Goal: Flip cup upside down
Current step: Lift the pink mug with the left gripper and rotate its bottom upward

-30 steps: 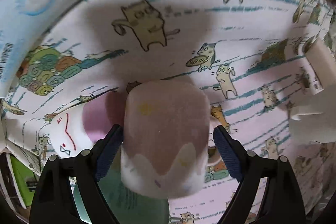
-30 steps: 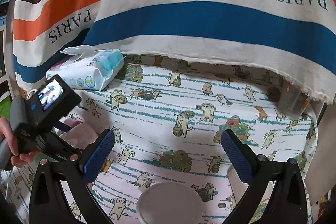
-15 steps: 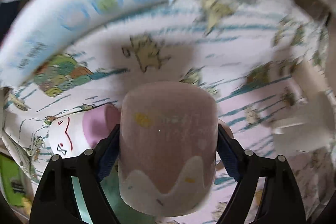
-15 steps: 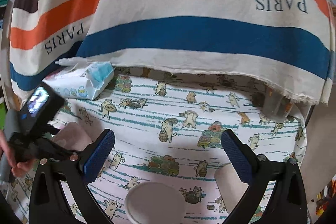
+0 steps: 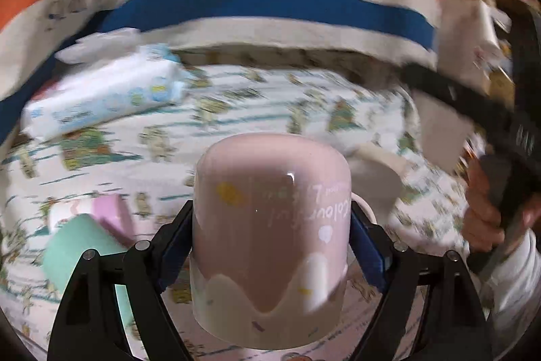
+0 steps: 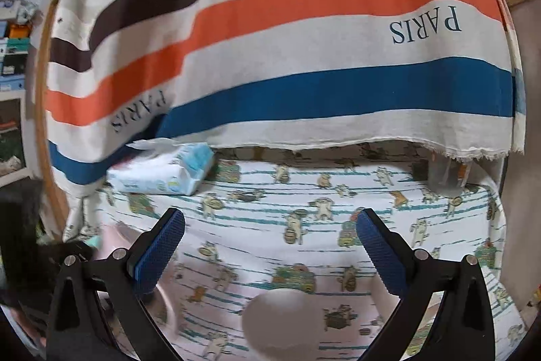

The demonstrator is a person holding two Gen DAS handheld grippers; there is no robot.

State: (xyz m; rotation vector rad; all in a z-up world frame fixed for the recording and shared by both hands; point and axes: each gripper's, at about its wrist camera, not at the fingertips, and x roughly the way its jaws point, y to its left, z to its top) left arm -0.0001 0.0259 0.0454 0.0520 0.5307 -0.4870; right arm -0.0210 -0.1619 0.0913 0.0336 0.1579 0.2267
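Observation:
My left gripper is shut on a pink cup with a white wavy band. The blue pads clamp its two sides, and it is lifted above the cat-print tablecloth. The cup's closed end points away from the camera and its handle shows at the right. My right gripper is open and empty above the tablecloth. The right gripper's black body and the hand holding it show at the right of the left wrist view. A blurred pink shape at the right view's left edge cannot be made out.
A white and blue wipes pack lies at the back left. A mint cup and a white and pink cup lie at the left. A white round object sits below the right gripper. A striped cloth hangs behind.
My left gripper closed on the pink cup, lifted it and tilted up, so the striped cloth now shows. My right gripper drew back and tilted up.

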